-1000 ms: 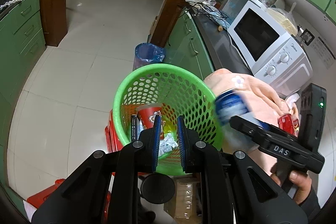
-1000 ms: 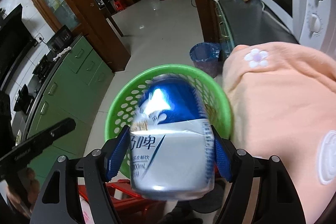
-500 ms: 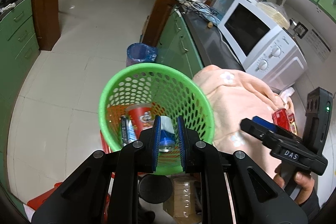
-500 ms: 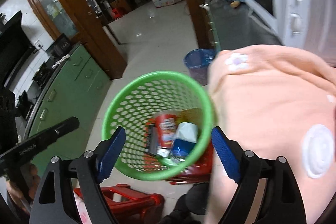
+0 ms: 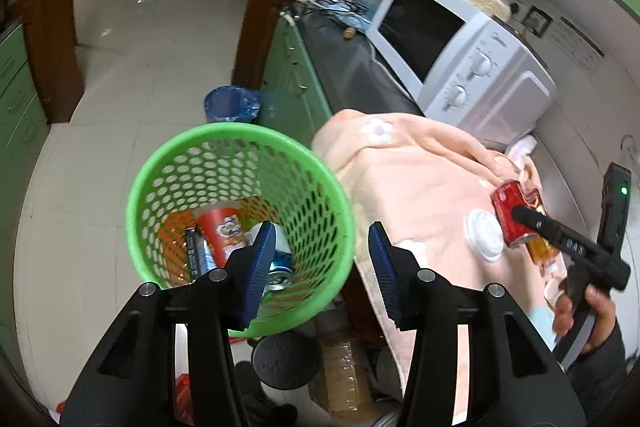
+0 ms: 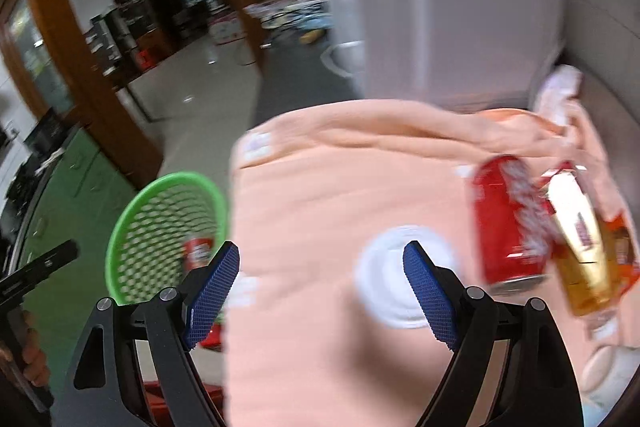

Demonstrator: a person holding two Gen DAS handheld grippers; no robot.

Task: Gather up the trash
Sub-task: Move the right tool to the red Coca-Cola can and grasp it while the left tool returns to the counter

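Left wrist view: left tongs (image 5: 322,247) opening, empty, above green basket (image 5: 224,141) holding trash. Right tongs (image 6: 320,279) wide, empty, over peach cloth (image 6: 320,195); red can (image 6: 506,219) near bench's right edge.

I see the green perforated basket (image 5: 240,167) upright beside the counter, holding a red snack tube (image 5: 220,231) and blue can (image 5: 278,267). Red can (image 6: 508,219) and gold packet (image 6: 580,247) lie touching on peach cloth.
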